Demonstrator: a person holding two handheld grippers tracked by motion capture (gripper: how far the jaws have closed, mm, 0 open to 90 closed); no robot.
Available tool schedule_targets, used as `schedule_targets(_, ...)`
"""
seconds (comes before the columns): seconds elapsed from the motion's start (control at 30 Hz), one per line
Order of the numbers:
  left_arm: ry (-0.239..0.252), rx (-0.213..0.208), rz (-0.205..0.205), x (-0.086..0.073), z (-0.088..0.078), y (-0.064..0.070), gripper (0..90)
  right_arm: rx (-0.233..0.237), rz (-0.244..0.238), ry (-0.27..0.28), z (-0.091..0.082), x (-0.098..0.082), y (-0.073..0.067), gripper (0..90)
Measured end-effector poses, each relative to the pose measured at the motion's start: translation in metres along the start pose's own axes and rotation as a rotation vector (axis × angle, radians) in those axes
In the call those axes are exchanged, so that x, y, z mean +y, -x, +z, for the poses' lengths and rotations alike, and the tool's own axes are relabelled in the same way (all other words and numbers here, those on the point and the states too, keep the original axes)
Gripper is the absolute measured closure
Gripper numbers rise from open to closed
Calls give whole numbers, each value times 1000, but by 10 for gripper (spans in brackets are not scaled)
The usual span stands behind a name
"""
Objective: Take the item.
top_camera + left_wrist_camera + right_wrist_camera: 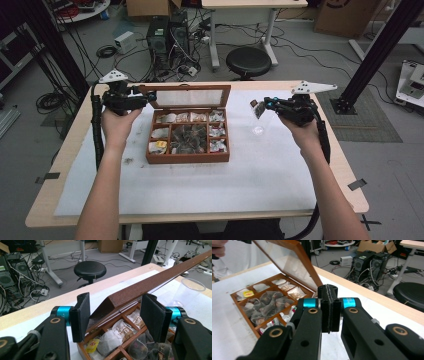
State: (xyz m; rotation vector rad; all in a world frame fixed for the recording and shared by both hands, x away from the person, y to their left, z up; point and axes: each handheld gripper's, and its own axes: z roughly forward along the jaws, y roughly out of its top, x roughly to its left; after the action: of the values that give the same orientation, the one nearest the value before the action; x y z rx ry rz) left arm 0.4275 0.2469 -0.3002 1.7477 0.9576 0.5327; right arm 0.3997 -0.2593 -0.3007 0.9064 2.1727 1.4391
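- High view first: we see a wooden tea box (188, 142) at the middle of the table, its long side running left to right, its glass-paned lid (189, 96) raised at the far edge and leaning back away from us.
- We hold the left gripper (142, 98) at the lid's left corner; in the left gripper view its jaws are spread, one on each side of the lid's corner (117, 301), and we cannot tell whether the pads touch the wood.
- Our right gripper (258, 106) hangs right of the box, above a clear plastic cup (260, 124). In the right gripper view its jaws are pressed together, pad to pad; the high view shows something small and dark at their tip, too small for us to name.
- We work on a white cloth (200, 190) spread over a light wooden table (60, 165). Beyond it lie a grey floor, a black round stool (248, 61), computer towers (167, 35) amid tangled cables, and cardboard boxes.
- We find the box reddish-brown and split into compartments: pyramid tea bags (274, 302) fill the big middle one, and wrapped sachets (117, 331) lie in the smaller ones around it, one with a yellow tag (92, 345).
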Motion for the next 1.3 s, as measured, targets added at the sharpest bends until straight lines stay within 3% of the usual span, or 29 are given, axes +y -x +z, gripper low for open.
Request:
schedule_targets(0.27, 0, -3, -2, 0, 0, 0, 419, -63, 35, -23, 5, -3, 19, 900)
schedule_targets(0.6, -6, -5, 2, 0, -1, 0, 418, -113, 82, -68, 24, -16, 38, 900)
schedule_targets(1.3, -5, -7, 4, -1, -1, 0, 418, -154, 89, -154, 40, -26, 39, 900)
